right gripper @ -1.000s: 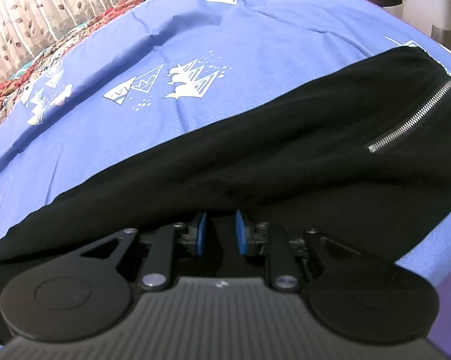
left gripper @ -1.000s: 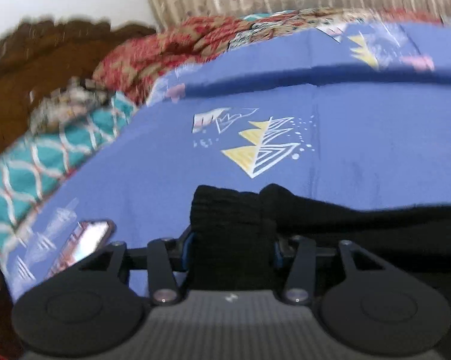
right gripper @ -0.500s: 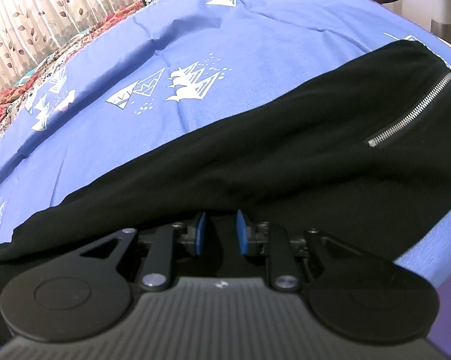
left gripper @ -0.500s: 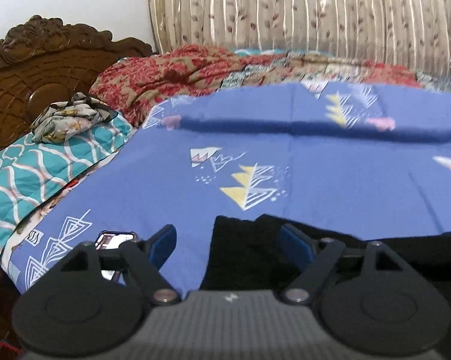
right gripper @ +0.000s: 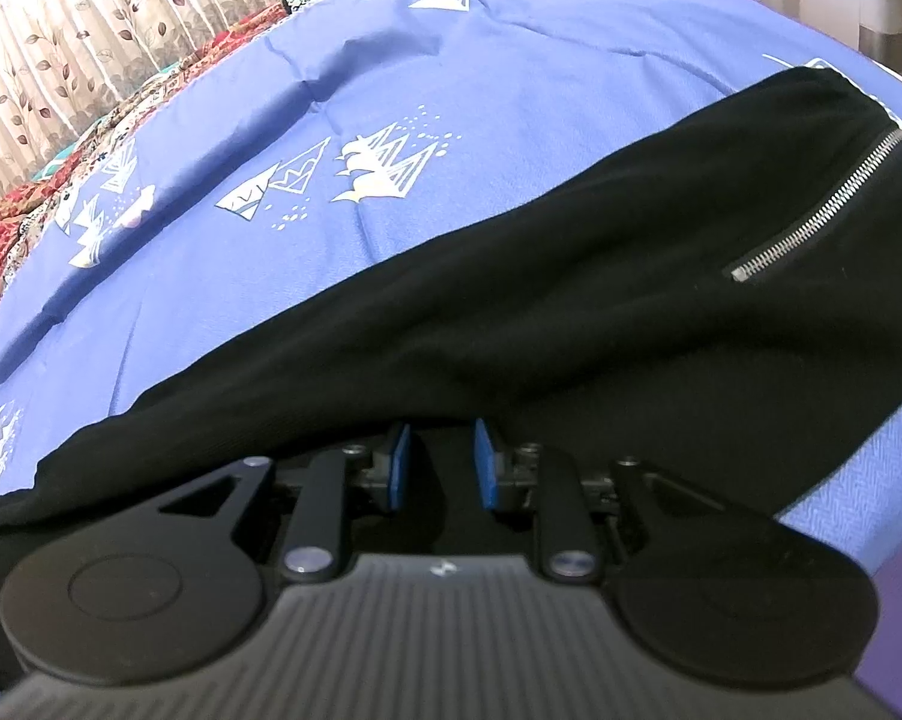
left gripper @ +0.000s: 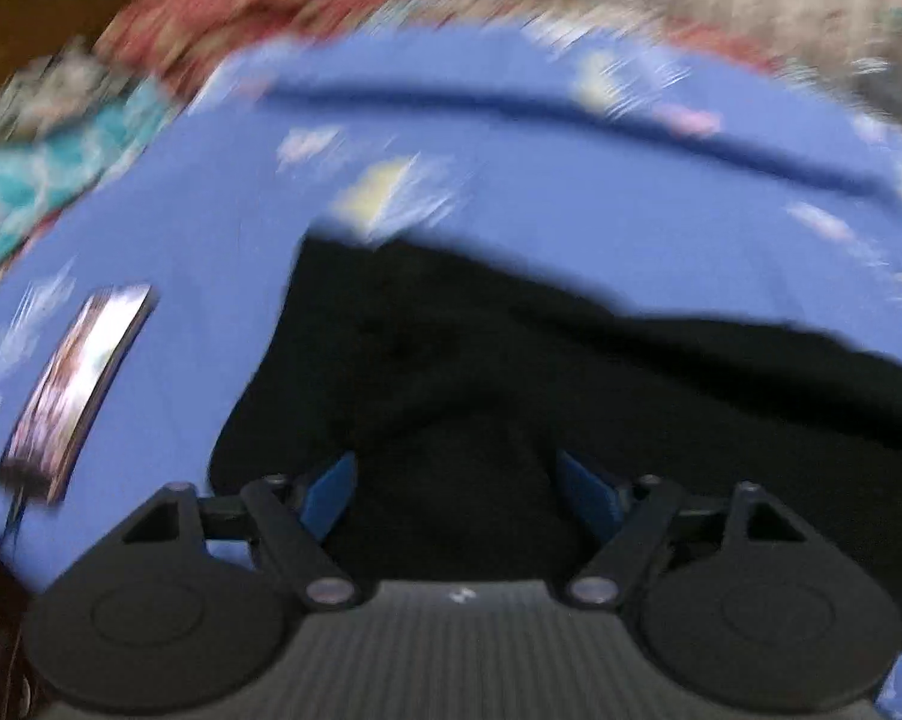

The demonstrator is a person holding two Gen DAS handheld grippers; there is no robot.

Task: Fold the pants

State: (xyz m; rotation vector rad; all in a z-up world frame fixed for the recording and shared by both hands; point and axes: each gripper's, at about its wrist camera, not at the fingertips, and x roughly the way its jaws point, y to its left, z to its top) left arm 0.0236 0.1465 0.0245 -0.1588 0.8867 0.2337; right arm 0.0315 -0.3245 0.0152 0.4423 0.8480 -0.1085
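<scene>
Since half a second ago the left gripper (left gripper: 455, 489) has swung in over the pants (left gripper: 511, 372), its view now smeared by motion, with its blue fingers (left gripper: 329, 489) spread wide and black cloth lying between and ahead of them, unpinched. A phone (left gripper: 75, 387) lies on the blue bedsheet (left gripper: 222, 252) off to the left of those fingers. The right gripper (right gripper: 438, 468) has its fingers (right gripper: 398, 474) drawn close around a fold of the pants (right gripper: 571, 300), whose zipper (right gripper: 823, 210) runs ahead and to the right.

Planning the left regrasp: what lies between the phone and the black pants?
Only bare blue patterned bedsheet separates the phone from the black fabric pants, in the blurred left wrist view.
</scene>
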